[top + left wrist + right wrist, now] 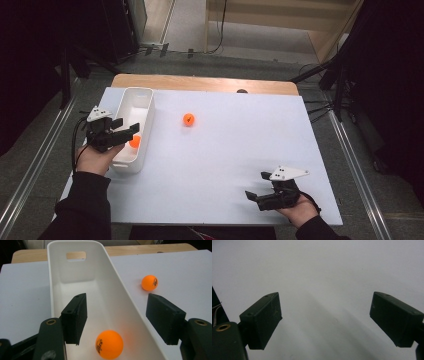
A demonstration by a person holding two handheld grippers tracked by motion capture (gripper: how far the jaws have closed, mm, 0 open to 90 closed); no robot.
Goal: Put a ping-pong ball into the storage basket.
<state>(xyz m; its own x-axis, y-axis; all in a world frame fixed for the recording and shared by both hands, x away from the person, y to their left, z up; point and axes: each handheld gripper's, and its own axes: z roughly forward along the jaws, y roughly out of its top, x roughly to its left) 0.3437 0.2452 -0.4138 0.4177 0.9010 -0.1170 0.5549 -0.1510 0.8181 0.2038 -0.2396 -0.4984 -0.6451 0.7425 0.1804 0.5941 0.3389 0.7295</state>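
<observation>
Covering the worktop point(225, 165), a white sheet carries a long white bin point(134, 127) at its left. Straddling the bin's right wall, the left claw point(116, 318) is released; the right claw point(325, 320) gapes, well right of it. One orange ball point(109, 343) rests inside, another point(188, 119) just right of the bin.

White table point(225, 165); white bin point(142, 97) and orange ball point(188, 119) atop
</observation>
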